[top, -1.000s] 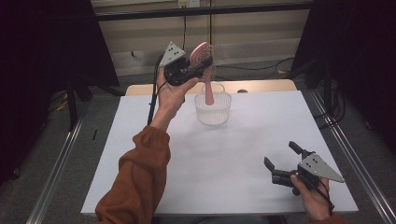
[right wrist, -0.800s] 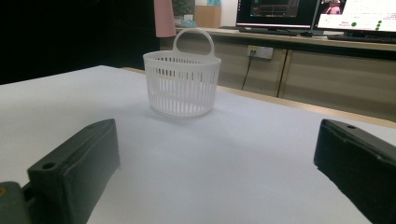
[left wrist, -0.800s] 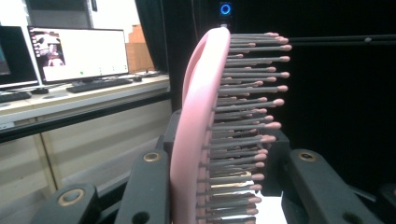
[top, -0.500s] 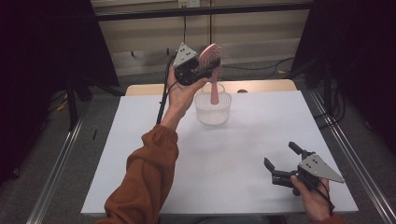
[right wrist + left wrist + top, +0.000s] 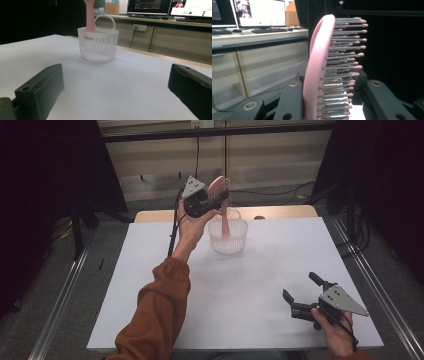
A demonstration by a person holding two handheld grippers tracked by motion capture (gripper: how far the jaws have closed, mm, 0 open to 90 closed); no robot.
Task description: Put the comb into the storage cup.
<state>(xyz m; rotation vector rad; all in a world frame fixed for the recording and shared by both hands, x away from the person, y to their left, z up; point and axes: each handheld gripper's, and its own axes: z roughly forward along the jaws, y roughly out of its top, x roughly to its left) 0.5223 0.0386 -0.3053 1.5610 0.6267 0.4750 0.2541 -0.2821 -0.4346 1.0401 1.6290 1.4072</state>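
The hairbrush (image 5: 317, 72) looks like smooth matt pink plastic with thin dark bristles. The basket (image 5: 98, 45) is white slotted plastic. The table (image 5: 240, 290) has a smooth matt white top.

A white desk (image 5: 240, 295) fills the middle, its far edge showing bare wood. Black curtains hang at both sides, and cables trail over the grey floor (image 5: 115, 235) behind. Lit monitors (image 5: 191, 7) and a keyboard (image 5: 269, 30) sit on a long beige counter (image 5: 175, 37) farther off
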